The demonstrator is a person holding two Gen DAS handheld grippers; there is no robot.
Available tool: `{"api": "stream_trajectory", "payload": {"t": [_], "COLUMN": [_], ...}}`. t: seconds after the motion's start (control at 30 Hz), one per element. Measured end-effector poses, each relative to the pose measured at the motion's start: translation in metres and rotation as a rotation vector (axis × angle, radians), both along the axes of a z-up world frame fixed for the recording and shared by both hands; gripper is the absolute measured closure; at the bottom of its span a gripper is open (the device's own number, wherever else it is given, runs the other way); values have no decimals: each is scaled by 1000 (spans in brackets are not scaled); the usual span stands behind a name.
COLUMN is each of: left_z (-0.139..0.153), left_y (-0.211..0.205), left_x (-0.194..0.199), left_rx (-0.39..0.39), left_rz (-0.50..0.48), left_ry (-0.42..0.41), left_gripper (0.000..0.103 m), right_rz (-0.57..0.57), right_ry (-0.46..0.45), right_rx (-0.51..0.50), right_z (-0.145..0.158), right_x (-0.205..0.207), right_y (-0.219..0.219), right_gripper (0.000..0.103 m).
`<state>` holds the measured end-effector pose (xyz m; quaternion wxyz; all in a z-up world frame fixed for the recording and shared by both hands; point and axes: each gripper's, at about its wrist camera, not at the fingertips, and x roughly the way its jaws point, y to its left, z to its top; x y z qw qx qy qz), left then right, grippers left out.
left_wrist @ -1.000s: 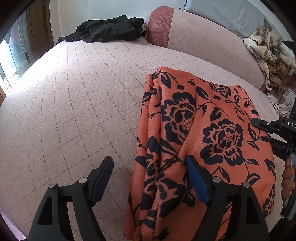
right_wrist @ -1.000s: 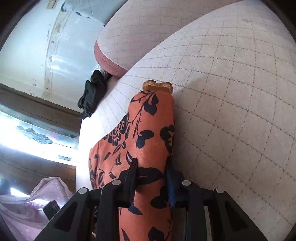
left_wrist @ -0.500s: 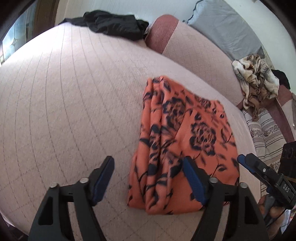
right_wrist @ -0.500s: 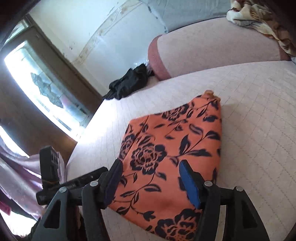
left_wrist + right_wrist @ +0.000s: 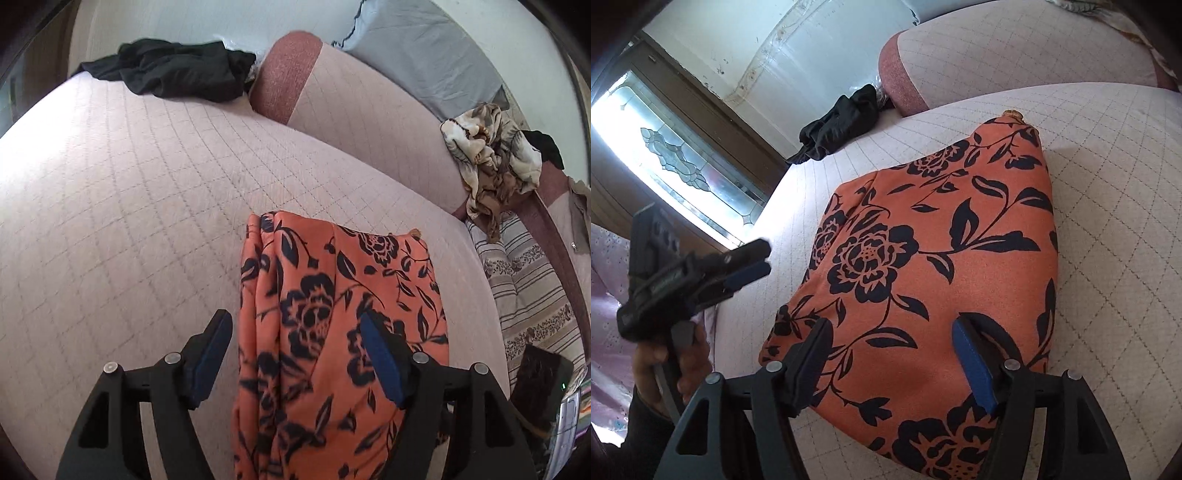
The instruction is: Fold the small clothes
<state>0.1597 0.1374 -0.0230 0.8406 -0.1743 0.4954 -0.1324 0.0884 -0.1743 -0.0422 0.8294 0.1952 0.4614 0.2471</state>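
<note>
An orange cloth with a black flower print (image 5: 332, 314) lies folded into a flat bundle on the pink quilted bed (image 5: 129, 221). It also shows in the right wrist view (image 5: 942, 258). My left gripper (image 5: 295, 354) is open and empty, held just above the cloth's near left edge. My right gripper (image 5: 892, 360) is open and empty above the cloth's near end. The left gripper also shows in the right wrist view (image 5: 746, 262), off the cloth's left side, jaws nearly together there.
A black garment (image 5: 173, 70) lies at the bed's far corner, next to a pink bolster (image 5: 351, 110). A patterned blanket (image 5: 491, 155) and a striped pillow (image 5: 528, 288) lie to the right. A window (image 5: 665, 147) is on the left.
My right gripper let go of the orange cloth, opened and drew back above it. The left gripper stayed open and moved back, closer over the cloth's left edge.
</note>
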Motion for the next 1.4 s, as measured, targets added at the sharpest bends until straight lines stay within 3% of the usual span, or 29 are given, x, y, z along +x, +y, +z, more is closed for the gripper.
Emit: {"api": "stream_trajectory", "payload": {"t": [0.03,0.07,0.1,0.17,0.23,0.3,0.37,0.4,0.53,0.63,0.8,0.93,1.07,1.2,1.4], "left_z": [-14,-33,-47,-48,-37,-25,-11,-2,23,31,33,32,29,18,-7], "left_y": [1,0,2,9,8,1,-4,-6,-25,-31,-33,-34,-29,-11,10], "left_x": [14,29,35,34,26,16,4,-4,-34,-53,-68,-75,-74,-69,-55], "left_rx": [-10,-15,-31,-89,-49,31,119,152,302,344,322,322,303,184,40], "left_rz": [-5,-9,0,20,16,22,51,62,52,43,36,35,28,37,66], "left_ry": [49,116,155,134,97,60,22,-13,-109,-133,-124,-108,-95,-60,13], "left_gripper": [38,68,69,77,79,76,41,36,32,32,32,32,28,21,21], "right_rz": [-1,-1,0,8,15,15,12,9,-21,-34,-57,-45,-75,-146,-257], "right_ry": [0,1,0,5,4,3,2,3,14,8,-32,53,-3,-27,58], "right_rx": [2,3,4,14,20,22,19,20,37,44,43,23,74,78,134], "right_z": [0,1,1,0,0,-2,-2,-1,6,14,26,4,23,33,15], "right_x": [-2,-2,-1,0,-1,-1,-1,-2,-6,-13,-26,-15,-20,-21,-6], "right_y": [-2,-2,0,0,-1,-2,-1,-1,-4,-6,-6,-2,-13,-40,-90], "right_gripper": [31,30,30,30,30,30,29,29,29,29,29,25,25,25,25]}}
